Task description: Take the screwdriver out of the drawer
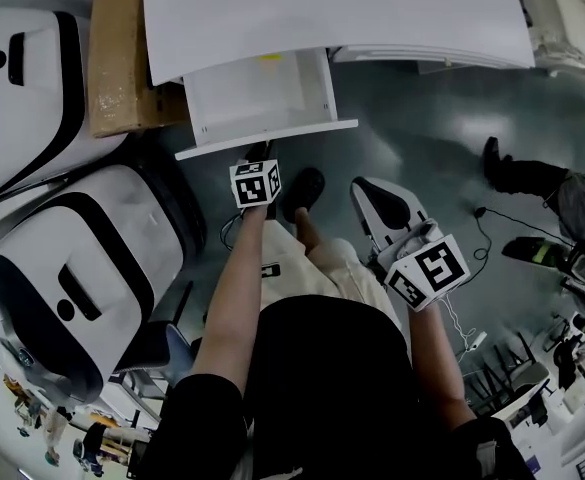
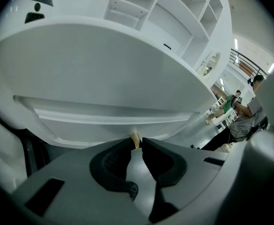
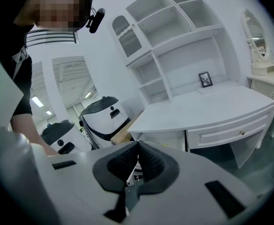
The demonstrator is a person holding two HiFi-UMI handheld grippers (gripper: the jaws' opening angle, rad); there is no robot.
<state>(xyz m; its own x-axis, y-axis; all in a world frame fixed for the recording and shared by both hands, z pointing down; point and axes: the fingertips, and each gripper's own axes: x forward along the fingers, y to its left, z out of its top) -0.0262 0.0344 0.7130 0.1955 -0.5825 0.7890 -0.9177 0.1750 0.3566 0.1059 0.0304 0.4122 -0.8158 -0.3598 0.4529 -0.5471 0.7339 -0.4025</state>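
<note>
The white desk's drawer (image 1: 262, 93) stands pulled out, and its inside looks white and bare. A small yellow thing (image 1: 269, 57) shows at its back under the desk top; I cannot tell whether it is the screwdriver. My left gripper (image 1: 258, 152) is at the drawer's front panel (image 2: 104, 114), with its jaws shut on the small brass drawer knob (image 2: 135, 139). My right gripper (image 1: 372, 196) hangs lower right, away from the drawer, above the floor. In the right gripper view its jaws (image 3: 137, 146) are shut with nothing between them.
Two large white-and-black machines (image 1: 67, 268) stand at the left, and a cardboard box (image 1: 117, 58) leans beside the desk. The desk top (image 1: 352, 8) overhangs the drawer. A second, closed drawer (image 3: 230, 135) is in the right gripper view. A person (image 1: 562, 203) and cables are at the right.
</note>
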